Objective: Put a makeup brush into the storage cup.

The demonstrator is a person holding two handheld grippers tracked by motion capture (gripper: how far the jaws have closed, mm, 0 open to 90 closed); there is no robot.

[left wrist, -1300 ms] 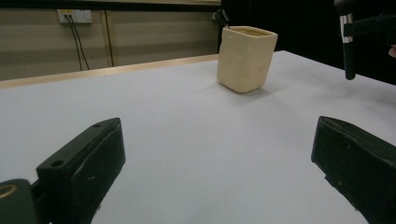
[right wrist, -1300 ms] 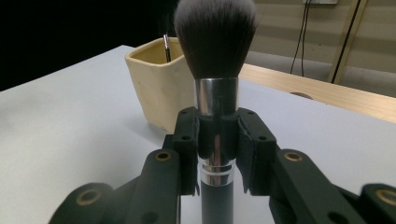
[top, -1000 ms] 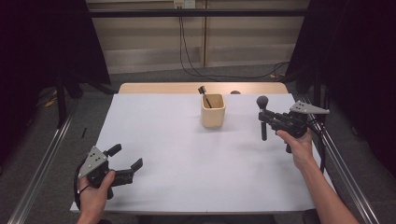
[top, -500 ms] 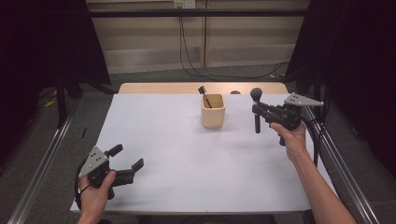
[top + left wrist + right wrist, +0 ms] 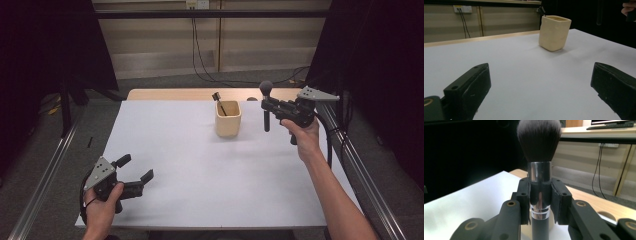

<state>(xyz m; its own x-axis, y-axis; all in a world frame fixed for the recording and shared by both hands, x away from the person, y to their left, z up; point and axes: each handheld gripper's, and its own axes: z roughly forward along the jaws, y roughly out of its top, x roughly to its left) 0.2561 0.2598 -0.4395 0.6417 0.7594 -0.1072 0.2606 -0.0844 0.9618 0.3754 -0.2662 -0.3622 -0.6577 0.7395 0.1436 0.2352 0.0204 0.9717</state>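
Left tongs (image 5: 134,169) released, jaws wide apart, low over near-left corner of white counter (image 5: 200,190). Right tongs (image 5: 265,104) clenched on makeup brush (image 5: 539,170), upright, bristles up, held above counter's far right. Cream cup (image 5: 228,118) just left of right tongs, well ahead of left tongs; small dark tool (image 5: 219,101) stands in it.

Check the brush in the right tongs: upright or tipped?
Upright: the brush stands vertical in the right tongs, bristles up, handle pointing down above the table.

Even overhead light, dark surrounds, soft shadows, blurred backgrounds behind near jaws
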